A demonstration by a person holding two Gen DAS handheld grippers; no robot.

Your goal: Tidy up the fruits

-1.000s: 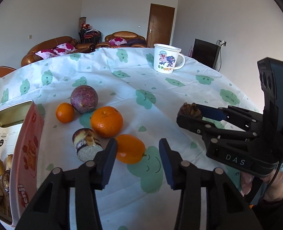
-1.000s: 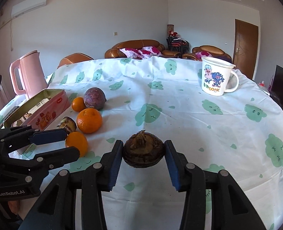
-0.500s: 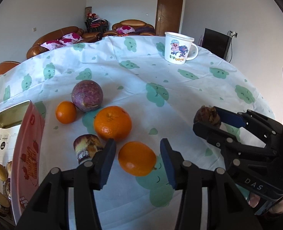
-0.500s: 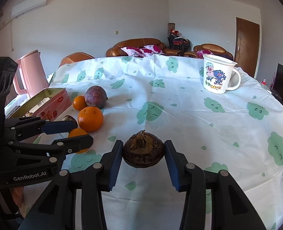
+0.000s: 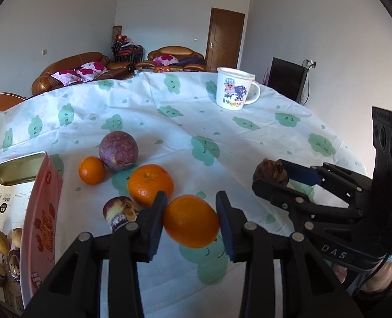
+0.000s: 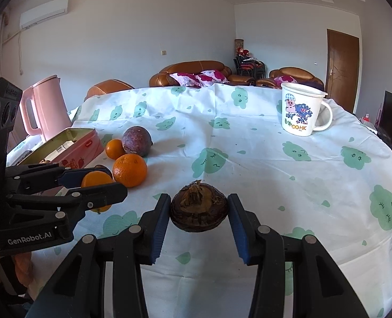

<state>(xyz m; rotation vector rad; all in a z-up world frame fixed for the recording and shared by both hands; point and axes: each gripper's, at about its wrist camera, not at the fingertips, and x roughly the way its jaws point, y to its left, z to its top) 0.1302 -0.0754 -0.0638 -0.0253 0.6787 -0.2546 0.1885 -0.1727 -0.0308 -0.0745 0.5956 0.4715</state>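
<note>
An orange [image 5: 190, 221] sits between the blue pads of my left gripper [image 5: 191, 197]. Its jaws are closing and both pads touch the fruit's sides, just above the tablecloth. Behind it lie a bigger orange [image 5: 150, 184], a small orange [image 5: 91, 170], a purple passion fruit [image 5: 118, 150] and a purple-skinned cut piece [image 5: 119, 213]. My right gripper [image 6: 198, 198] is shut on a dark brown water chestnut [image 6: 198, 209], held over the cloth to the right of the left gripper [image 6: 115, 182].
An open pink tin [image 5: 46, 198] with wrapped snacks stands at the left edge beside the fruit. A white cartoon mug [image 6: 299, 111] is at the far right and a pink kettle [image 6: 44, 106] at the far left. The round table [image 6: 249, 159] drops off at the right.
My left gripper moved forward around the nearest orange and its jaws narrowed onto it. The right gripper kept still with the chestnut.
</note>
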